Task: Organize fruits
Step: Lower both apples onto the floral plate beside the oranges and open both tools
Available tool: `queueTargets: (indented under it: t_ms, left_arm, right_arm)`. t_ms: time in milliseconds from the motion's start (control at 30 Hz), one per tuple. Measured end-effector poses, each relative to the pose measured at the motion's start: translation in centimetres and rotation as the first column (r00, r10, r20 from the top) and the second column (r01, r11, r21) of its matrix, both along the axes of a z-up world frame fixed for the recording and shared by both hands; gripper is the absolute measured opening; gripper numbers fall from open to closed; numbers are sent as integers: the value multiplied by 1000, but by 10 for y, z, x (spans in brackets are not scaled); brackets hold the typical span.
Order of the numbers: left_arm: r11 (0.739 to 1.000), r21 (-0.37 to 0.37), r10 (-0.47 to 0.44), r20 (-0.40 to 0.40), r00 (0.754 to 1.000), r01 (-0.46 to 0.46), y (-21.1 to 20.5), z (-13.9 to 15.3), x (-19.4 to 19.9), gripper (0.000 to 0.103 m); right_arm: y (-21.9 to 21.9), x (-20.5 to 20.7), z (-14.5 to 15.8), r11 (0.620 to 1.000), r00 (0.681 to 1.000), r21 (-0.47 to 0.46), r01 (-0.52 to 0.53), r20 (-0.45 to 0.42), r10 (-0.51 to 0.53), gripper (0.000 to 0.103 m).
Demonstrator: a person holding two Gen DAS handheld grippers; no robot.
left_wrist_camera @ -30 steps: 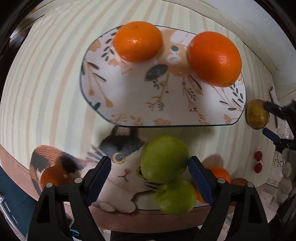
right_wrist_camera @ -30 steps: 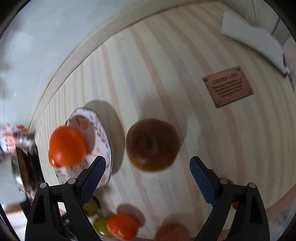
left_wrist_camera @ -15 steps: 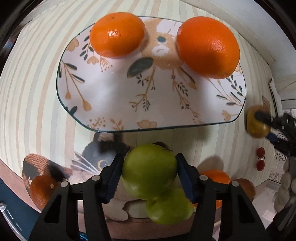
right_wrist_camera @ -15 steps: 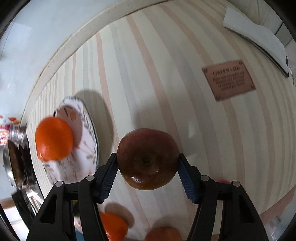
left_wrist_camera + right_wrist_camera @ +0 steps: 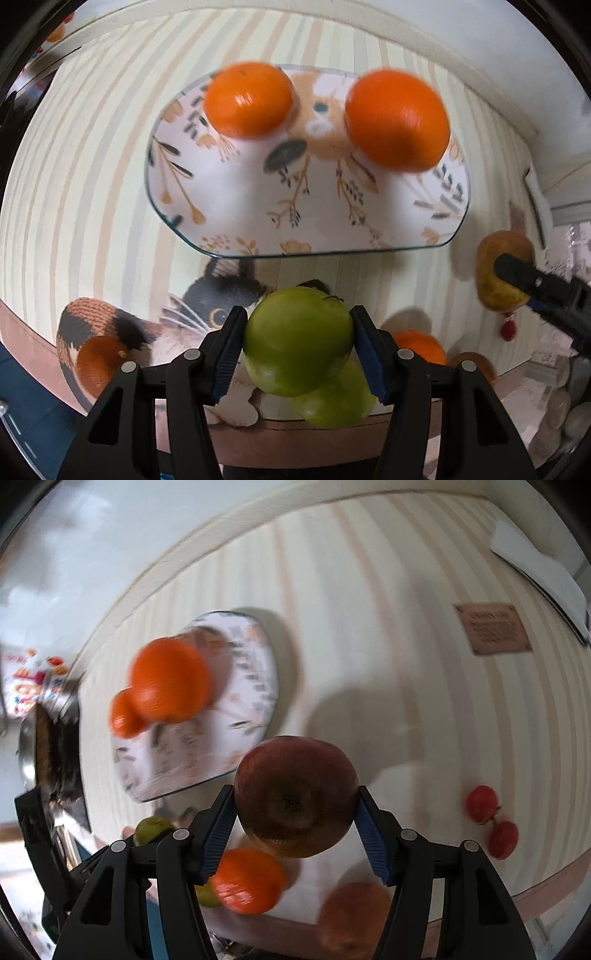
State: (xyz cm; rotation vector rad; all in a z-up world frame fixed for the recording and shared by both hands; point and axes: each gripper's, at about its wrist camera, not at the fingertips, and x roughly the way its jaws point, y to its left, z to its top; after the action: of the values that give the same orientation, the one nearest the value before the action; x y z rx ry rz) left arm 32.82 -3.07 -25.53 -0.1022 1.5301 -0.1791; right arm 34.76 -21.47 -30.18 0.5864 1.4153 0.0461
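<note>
My left gripper (image 5: 297,345) is shut on a green apple (image 5: 297,339) and holds it above the striped cloth, short of the floral plate (image 5: 258,206). Two oranges (image 5: 247,99) (image 5: 397,122) lie on the plate's far side. A second green apple (image 5: 336,402) lies under the held one. My right gripper (image 5: 295,814) is shut on a dark red apple (image 5: 295,794), lifted to the right of the plate (image 5: 236,738); it also shows in the left wrist view (image 5: 498,269).
An orange (image 5: 247,880) and a reddish fruit (image 5: 351,915) lie on the cat-print mat (image 5: 177,321) near the table's front edge. Two small red fruits (image 5: 491,819) lie at the right. A brown label (image 5: 491,627) and white paper (image 5: 535,576) sit farther back.
Both grippers closed on their fruit, the left on the green apple and the right on the red apple, and then lifted them off the table. The view shifted and blurred.
</note>
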Motion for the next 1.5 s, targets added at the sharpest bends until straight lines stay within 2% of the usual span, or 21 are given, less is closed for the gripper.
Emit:
queueTargets:
  t_ms: [167,300,433,567,900,1067,1167,1267,1300,1367,1500]
  left_arm:
    - [996,-62,62,46,997,-59,15,36,17,55]
    - [995,-53,88,82,993,-84,29,49,46,55]
    - [994,-36,105,81,991,-102,57,38,83,55]
    - [994,-22,108,56,993,-106,67,30,98,55]
    - [993,-24,113,-28,993,-113,78,0,119,55]
    - [995,-14,94,-57,994,-95,73,-9,120,55]
    - [997,-12,73,-59,996,-74,69,-12,119,55]
    - [997,-17,76,-44,996,-77,71,-8,118,61]
    - [997,-8,72,-36,997,-72,71,-6,119,74]
    - [997,2,78,-31,996,-78,74,-1,117,83]
    - [996,14,89,3,996,-89,79,10,110,83]
  right_arm:
    - [36,15,20,996,995,34,-86,48,85,66]
    - [71,30,25,989,987,30,-145,66,143,66]
    - [90,44,22,982,980,21,-186,69,184,66]
    - [113,58,15,976,974,-2,-219,65,218,66]
    - [133,73,-6,971,969,-18,-240,50,240,66]
    - [138,78,-18,971,971,-10,-239,12,239,67]
    - [136,80,-17,974,974,9,-226,14,225,76]
    - [133,80,-13,975,975,9,-224,10,224,86]
    - [131,80,-12,976,976,10,-219,3,219,89]
    - [127,78,-8,976,976,-5,-217,0,217,89]
    - [111,70,6,977,978,-64,-205,14,206,90]
